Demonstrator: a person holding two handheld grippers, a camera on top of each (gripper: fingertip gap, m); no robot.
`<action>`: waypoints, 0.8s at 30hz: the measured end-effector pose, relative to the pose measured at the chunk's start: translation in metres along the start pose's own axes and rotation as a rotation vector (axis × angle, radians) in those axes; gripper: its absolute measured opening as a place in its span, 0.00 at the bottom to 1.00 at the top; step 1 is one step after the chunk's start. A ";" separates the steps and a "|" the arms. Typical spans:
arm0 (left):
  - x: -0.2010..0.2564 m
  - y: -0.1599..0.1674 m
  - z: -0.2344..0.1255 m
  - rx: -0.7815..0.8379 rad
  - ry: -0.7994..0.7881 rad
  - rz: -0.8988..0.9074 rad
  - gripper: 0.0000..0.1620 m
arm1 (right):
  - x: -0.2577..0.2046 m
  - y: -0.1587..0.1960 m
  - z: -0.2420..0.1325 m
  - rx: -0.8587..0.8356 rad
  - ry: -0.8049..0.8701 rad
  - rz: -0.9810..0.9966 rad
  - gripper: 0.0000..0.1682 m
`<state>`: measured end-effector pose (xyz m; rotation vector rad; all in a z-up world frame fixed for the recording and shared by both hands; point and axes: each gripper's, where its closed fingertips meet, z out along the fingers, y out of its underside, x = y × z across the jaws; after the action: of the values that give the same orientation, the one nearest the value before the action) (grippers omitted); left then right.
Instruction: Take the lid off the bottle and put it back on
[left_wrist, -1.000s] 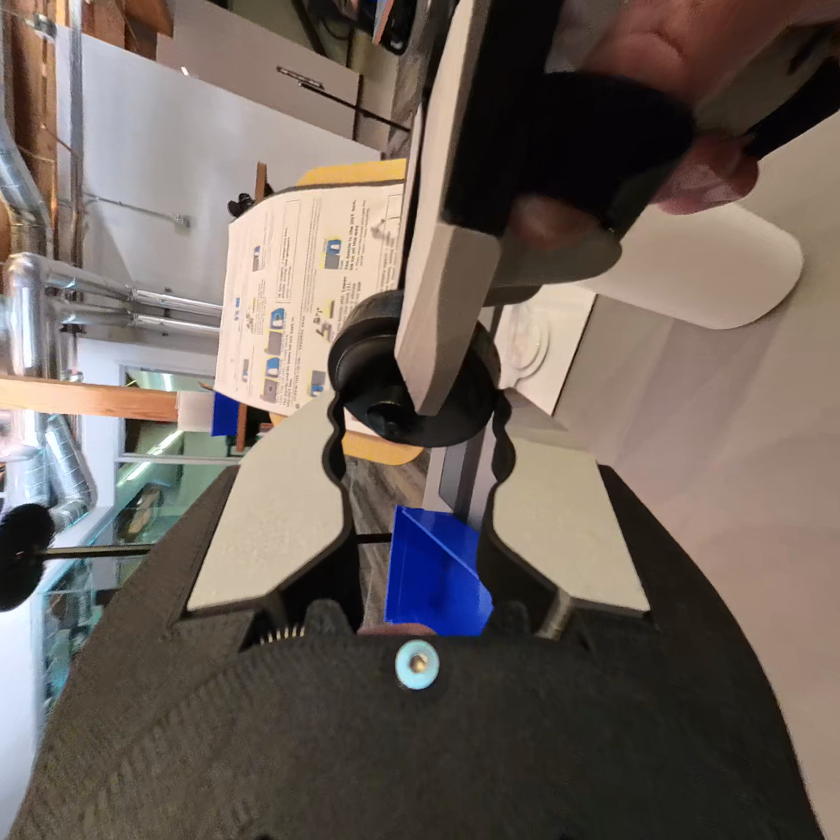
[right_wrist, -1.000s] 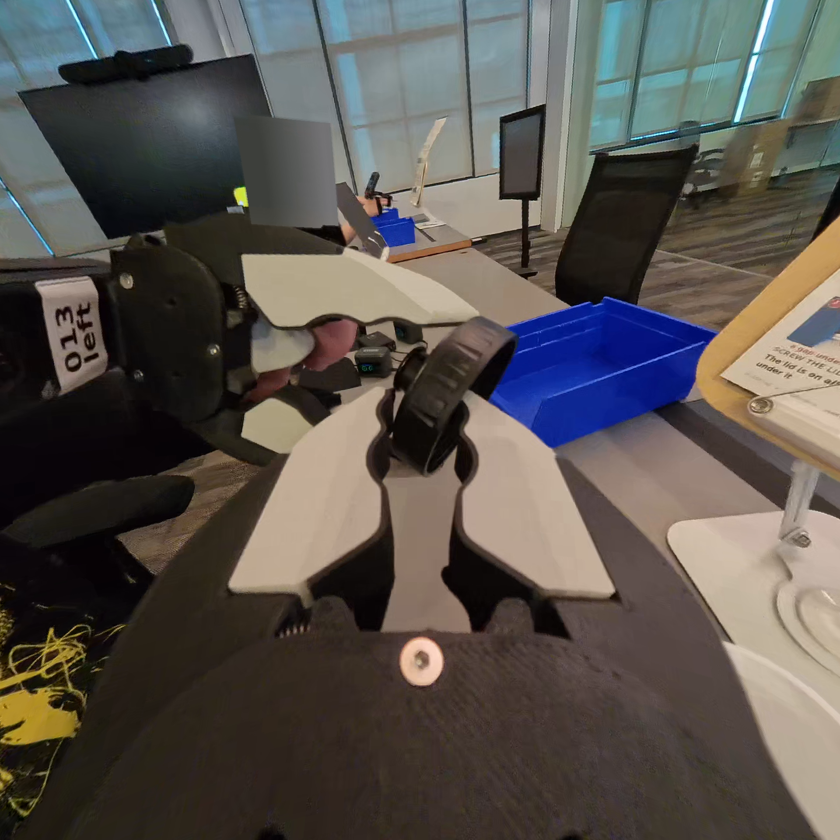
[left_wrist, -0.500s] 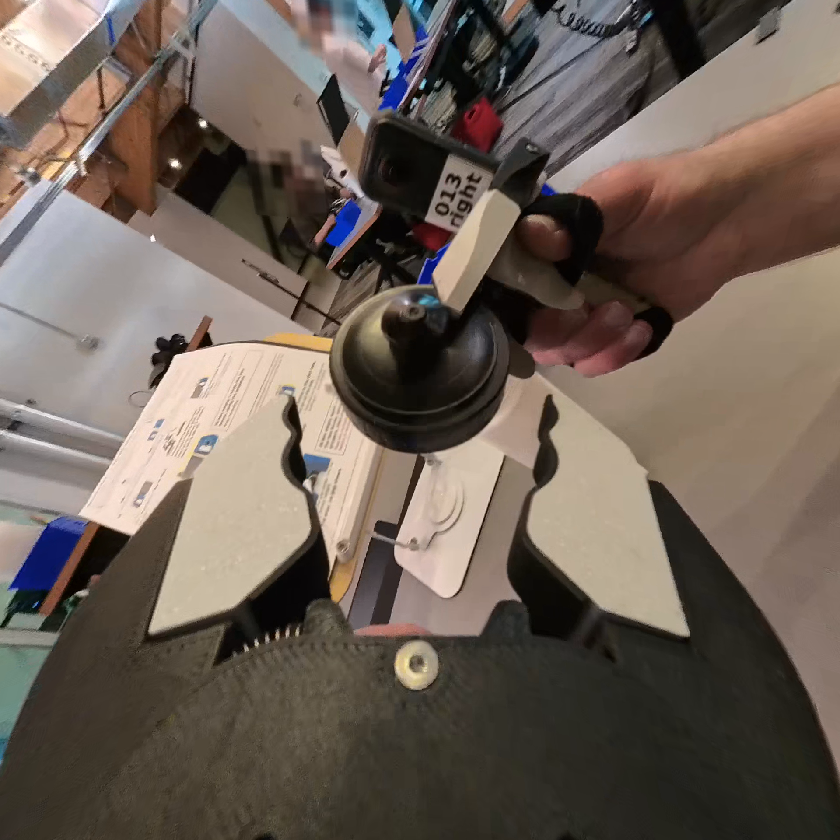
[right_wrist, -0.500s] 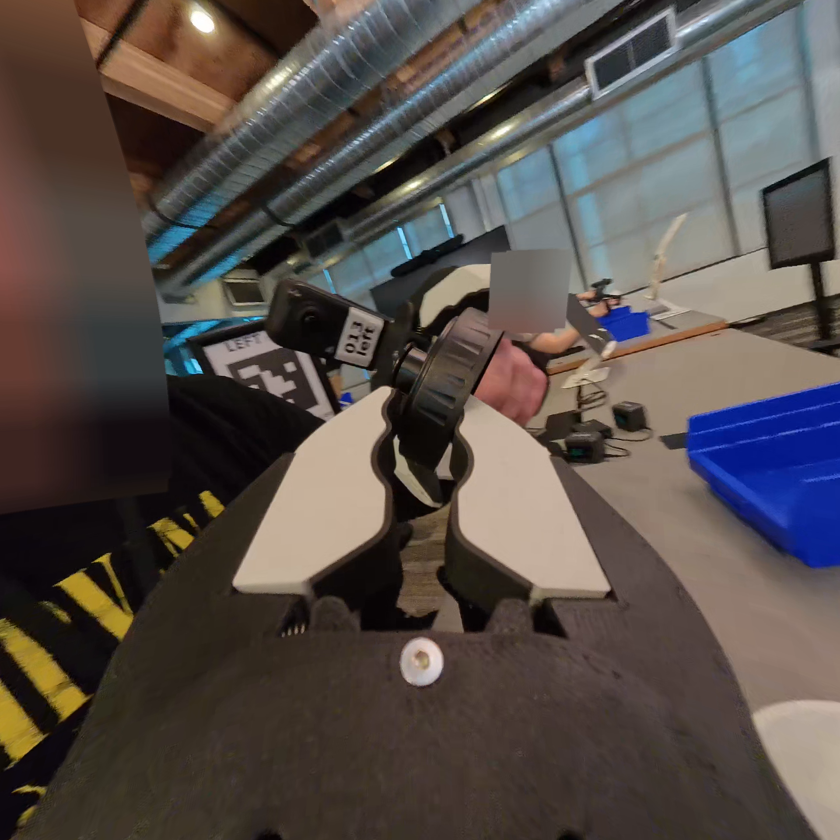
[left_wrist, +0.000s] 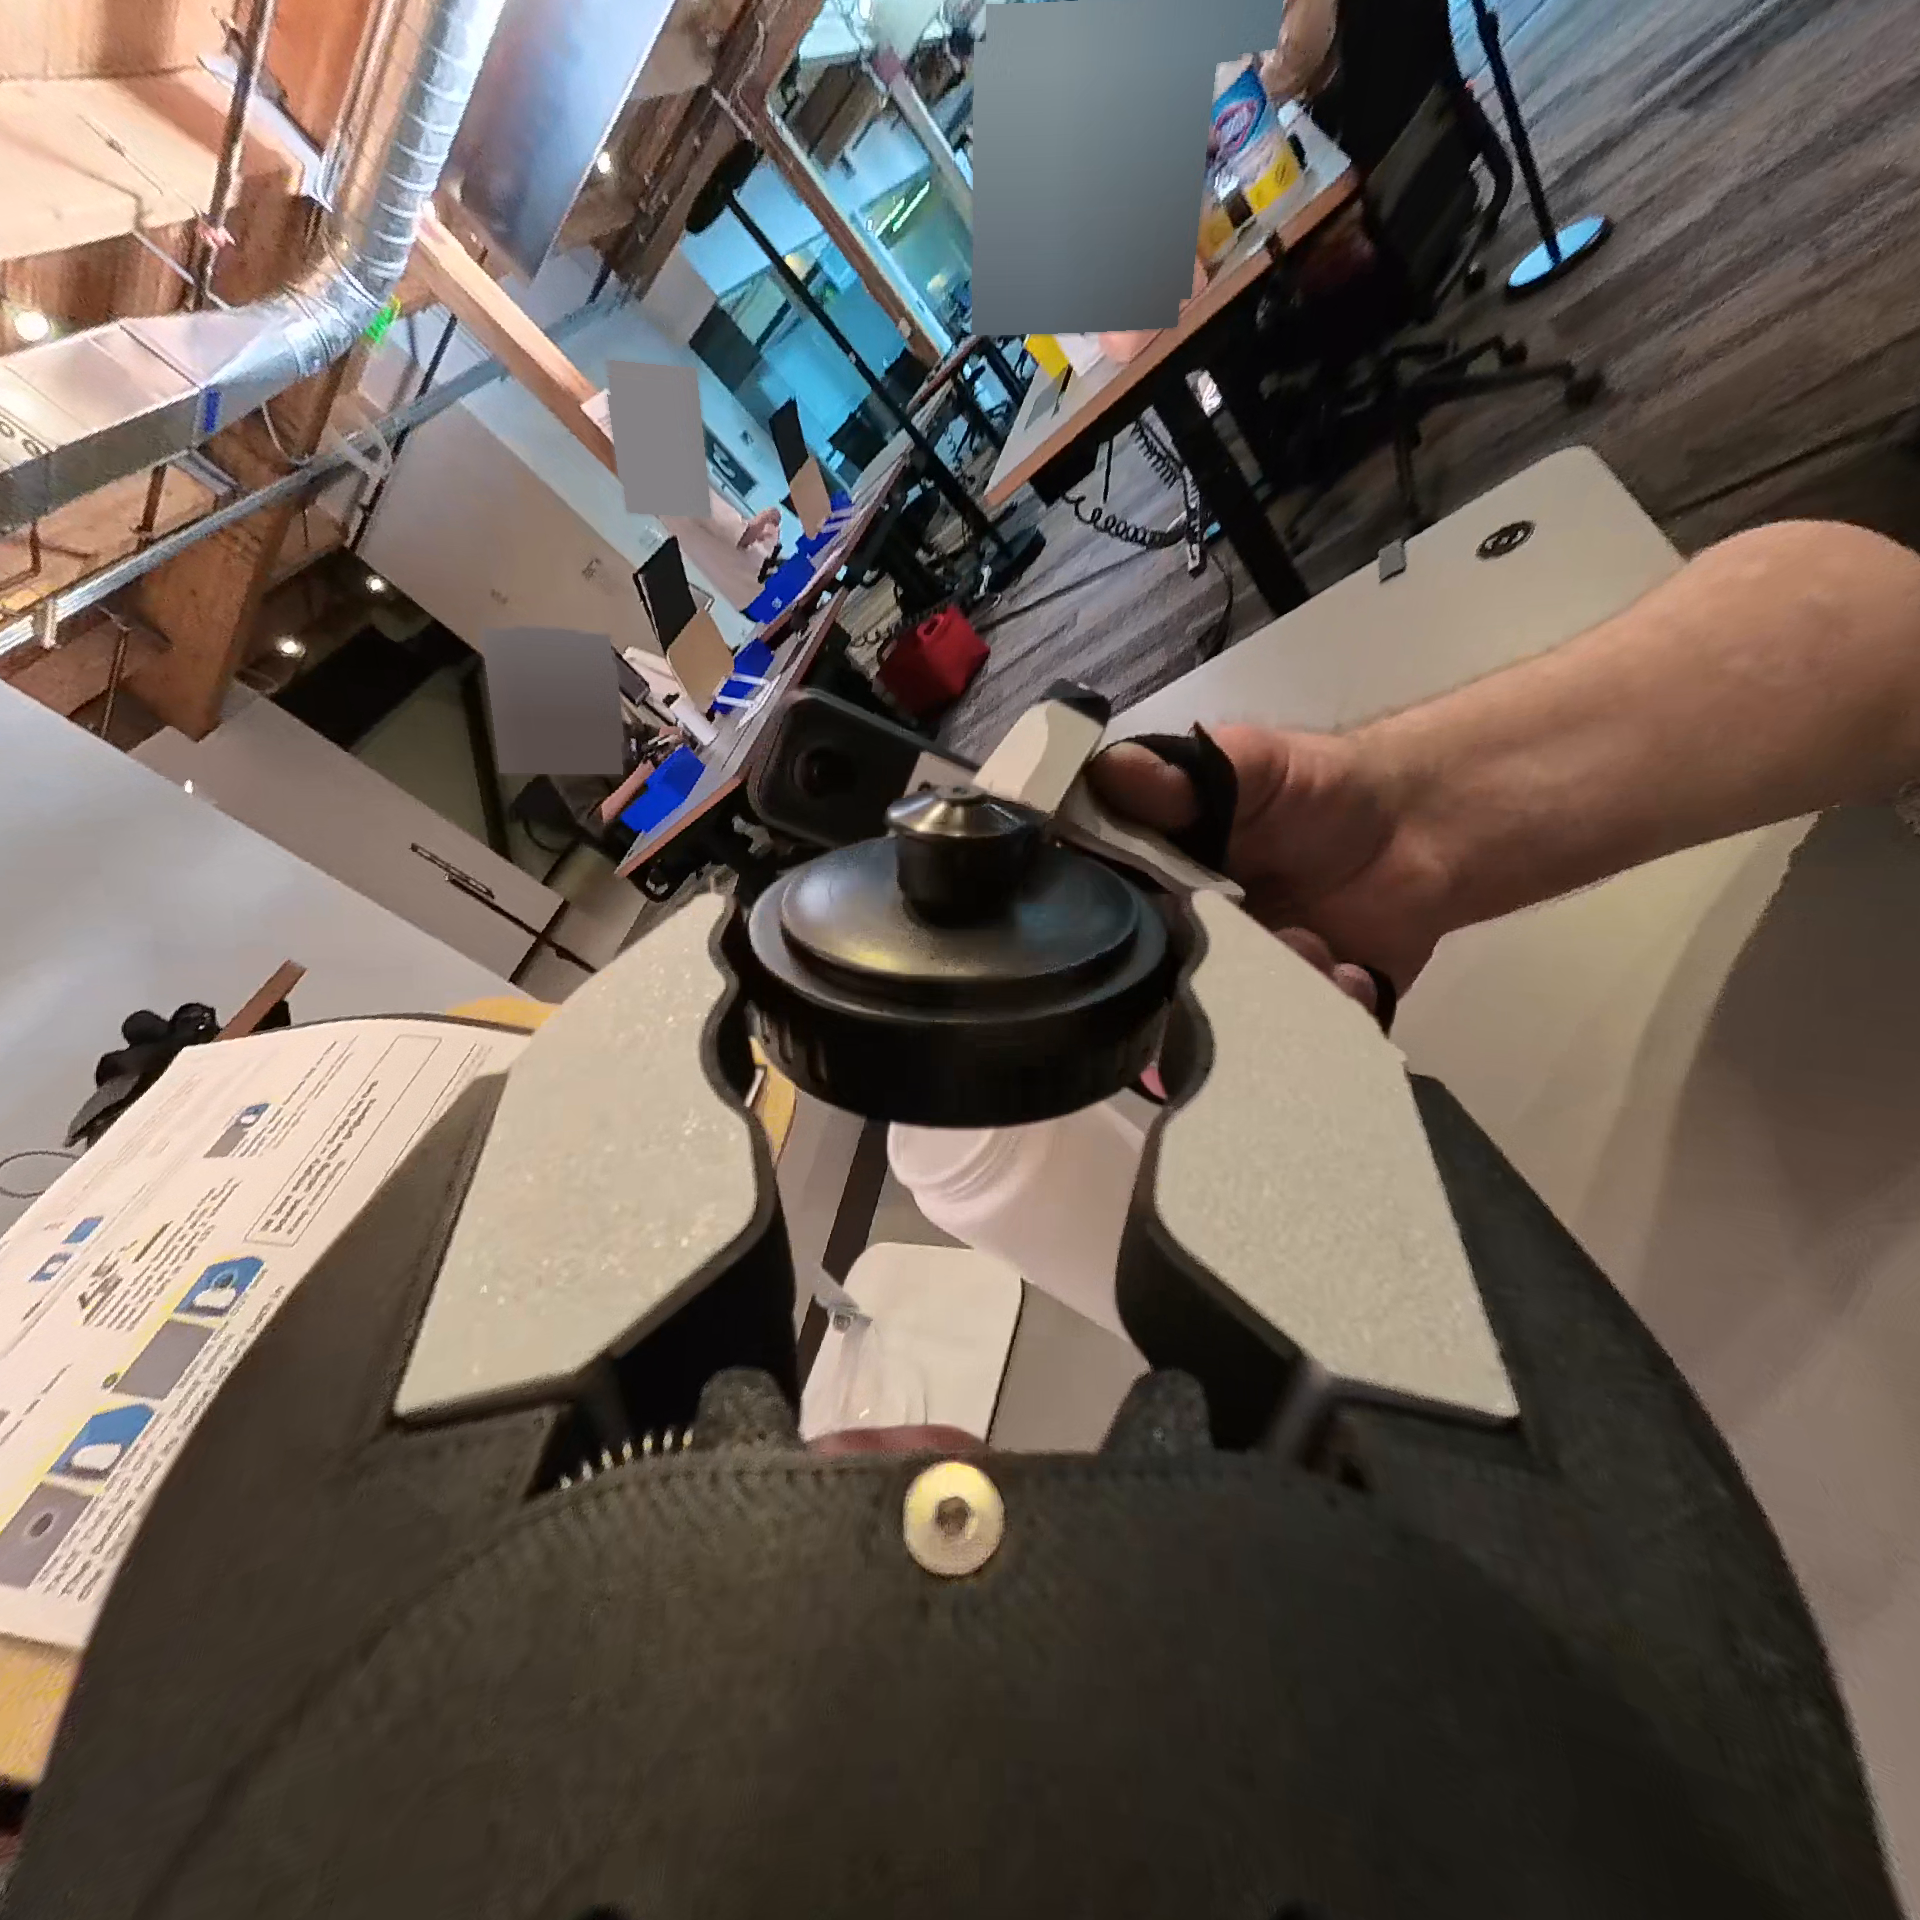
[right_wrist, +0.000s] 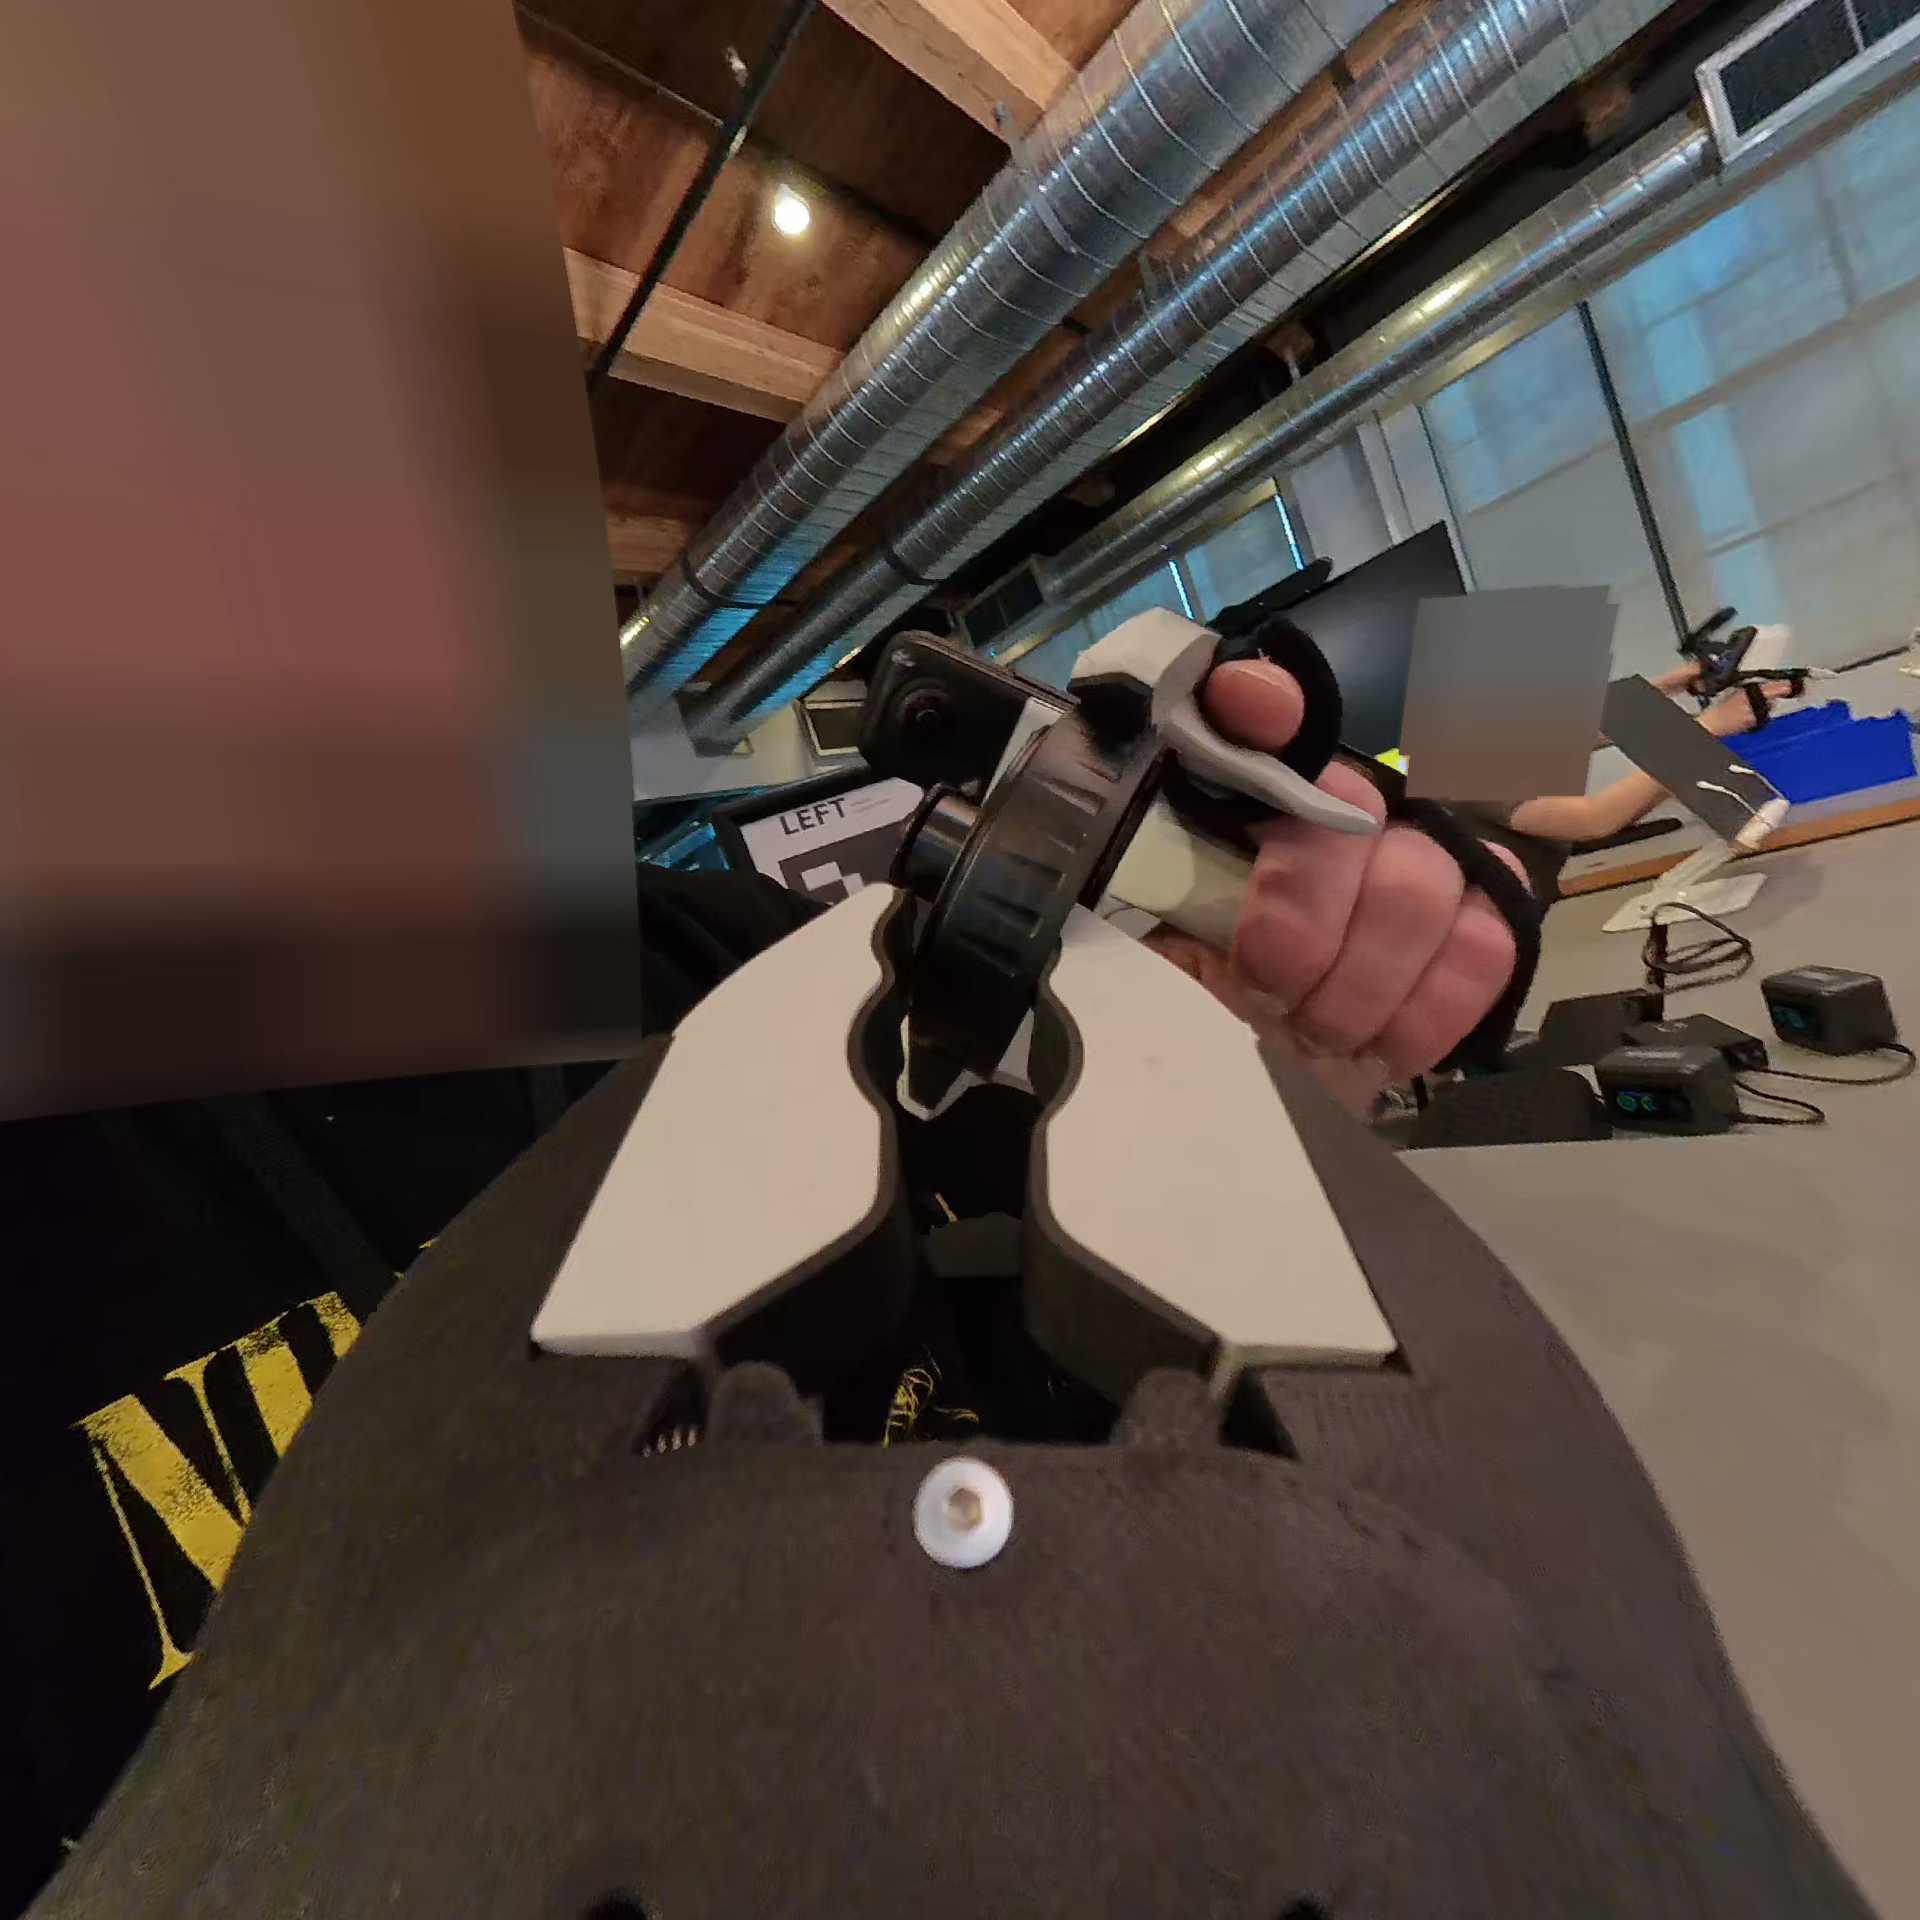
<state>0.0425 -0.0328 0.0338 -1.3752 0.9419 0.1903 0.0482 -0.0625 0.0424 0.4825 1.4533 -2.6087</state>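
The black round lid (left_wrist: 956, 997) with a knob on top is off the table, between both grippers. My right gripper (right_wrist: 977, 925) is shut on the lid (right_wrist: 1023, 873), with one pad on each face at the rim. One of its fingers (left_wrist: 1039, 748) shows behind the knob in the left wrist view. My left gripper (left_wrist: 956, 914) is open. Its fingers (left_wrist: 623, 1122) stand close on either side of the lid's rim, with a thin gap. A white rounded shape (left_wrist: 997, 1195) shows just under the lid; I cannot tell if it is the bottle.
An instruction sheet (left_wrist: 208, 1195) stands on a board at the left, with a white stand base (left_wrist: 914, 1340) beside it. A grey table (right_wrist: 1662, 1299) carries black chargers with cables (right_wrist: 1662, 1081). A blue bin (right_wrist: 1829, 748) sits far right.
My left gripper let go of the lid and opened wide, and has since come in around the rim again. My right gripper has kept its hold. Both views have swung upward.
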 end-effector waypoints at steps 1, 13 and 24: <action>0.000 -0.001 0.001 0.010 0.002 -0.002 0.47 | -0.001 0.000 0.000 0.007 -0.010 0.004 0.12; -0.024 0.032 -0.003 -0.264 -0.218 0.164 0.47 | 0.037 -0.028 -0.034 -0.092 0.675 -0.279 0.40; -0.038 0.056 0.005 -0.626 -0.449 0.437 0.47 | 0.071 -0.011 -0.030 -0.375 1.095 -0.466 0.48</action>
<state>-0.0141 0.0002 0.0172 -1.5696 0.8141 1.1558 -0.0146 -0.0278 0.0136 1.8923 2.5113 -2.2641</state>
